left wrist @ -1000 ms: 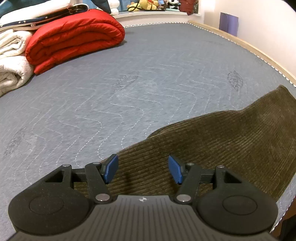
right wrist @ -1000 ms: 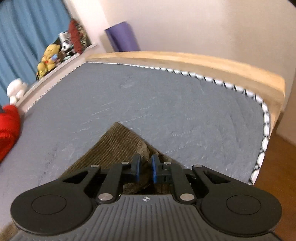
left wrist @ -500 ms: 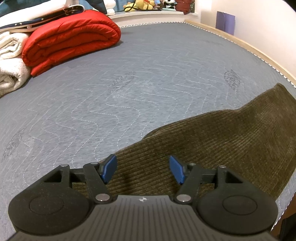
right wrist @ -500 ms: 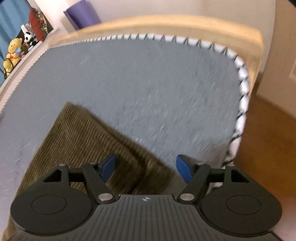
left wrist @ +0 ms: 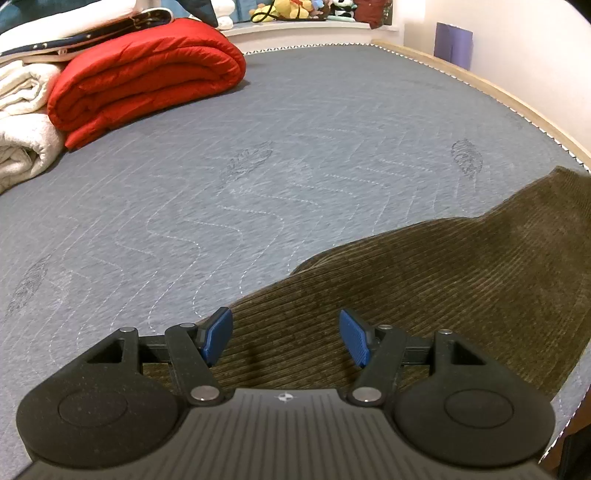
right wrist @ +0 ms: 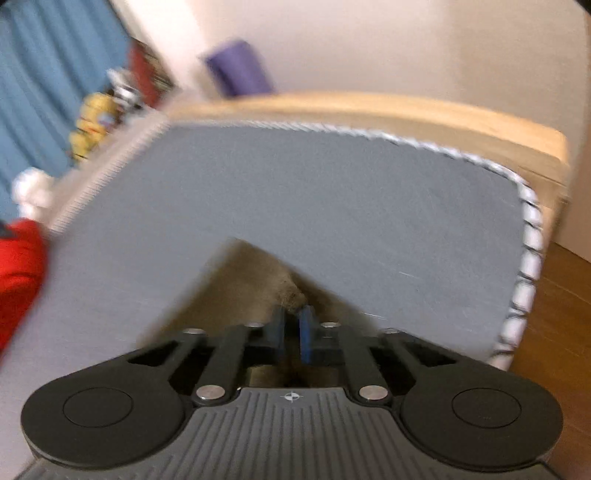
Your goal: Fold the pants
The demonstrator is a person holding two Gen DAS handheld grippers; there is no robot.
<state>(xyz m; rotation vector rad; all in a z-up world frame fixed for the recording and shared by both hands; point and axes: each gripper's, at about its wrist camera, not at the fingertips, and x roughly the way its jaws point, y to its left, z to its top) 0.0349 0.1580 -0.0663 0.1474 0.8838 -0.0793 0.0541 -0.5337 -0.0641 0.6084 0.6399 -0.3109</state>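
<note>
Olive-brown corduroy pants (left wrist: pixel 443 280) lie flat across the near right part of a grey quilted mattress (left wrist: pixel 295 147). My left gripper (left wrist: pixel 286 338) hovers open over the near edge of the pants, its blue pads wide apart and clear of the cloth. In the blurred right wrist view, a corner of the pants (right wrist: pixel 240 280) points away over the mattress (right wrist: pixel 332 203). My right gripper (right wrist: pixel 291 325) is shut on a bunched fold of that cloth, pinched between its pads.
A folded red quilt (left wrist: pixel 144 74) and white blankets (left wrist: pixel 22 122) are stacked at the far left. Stuffed toys (left wrist: pixel 284 9) line the back ledge. A wooden bed frame (right wrist: pixel 406 110) borders the mattress, with a purple roll (right wrist: pixel 240 70) behind it and wood floor (right wrist: pixel 554 314) at the right.
My right gripper opened wide over the pants' edge half a second ago, then moved and shut on a fold of the pants again. The left gripper stayed in place, open.
</note>
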